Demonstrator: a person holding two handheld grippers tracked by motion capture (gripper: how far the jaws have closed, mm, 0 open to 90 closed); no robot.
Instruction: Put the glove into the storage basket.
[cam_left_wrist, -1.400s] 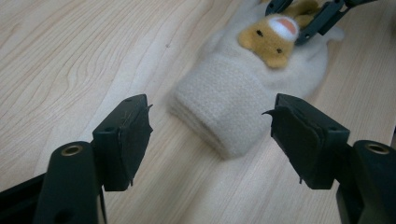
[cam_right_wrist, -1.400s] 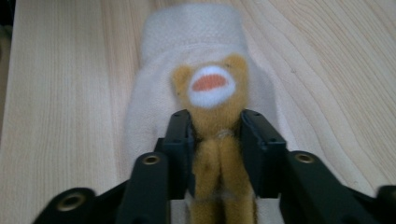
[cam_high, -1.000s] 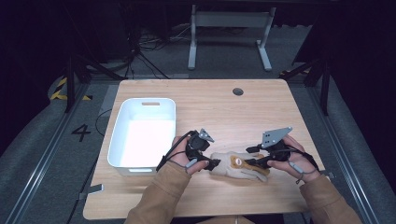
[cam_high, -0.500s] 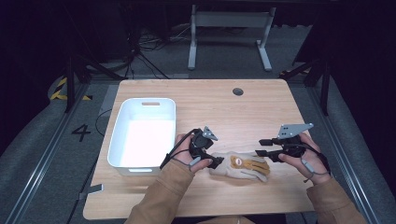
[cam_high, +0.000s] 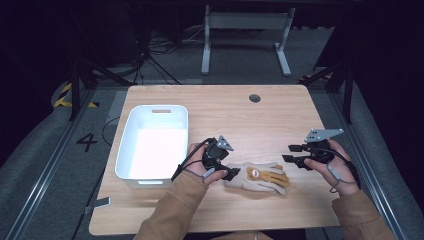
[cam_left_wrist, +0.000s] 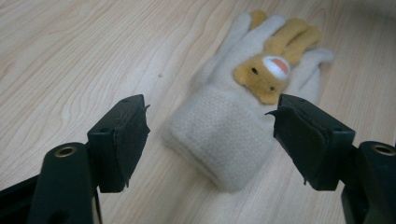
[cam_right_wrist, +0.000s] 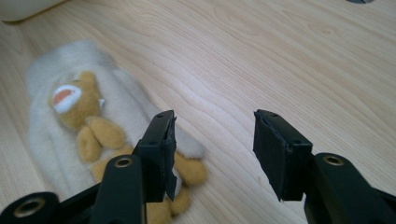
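Note:
A cream knitted glove (cam_high: 260, 178) with a tan bear on its back lies flat on the wooden table (cam_high: 250, 120) near the front edge. My left gripper (cam_high: 234, 173) sits at the glove's cuff end. In the left gripper view the cuff (cam_left_wrist: 219, 130) lies between the open jaws of that gripper (cam_left_wrist: 212, 107), with a gap on each side. My right gripper (cam_high: 289, 153) hovers to the right of the glove's fingertips, pointing left. Its jaws have just been opening and nothing is between them. In the right gripper view the glove (cam_right_wrist: 70, 121) lies left of that gripper (cam_right_wrist: 215, 116).
A white plastic bin (cam_high: 152, 142) stands on the table's left half, close to my left hand. A round cable hole (cam_high: 254, 98) sits near the far edge. Bare wood stretches behind the glove and to its right.
My right gripper has let go of the glove's finger end and drawn away to the right, its jaws spreading wider. The left gripper and the glove have stayed where they were.

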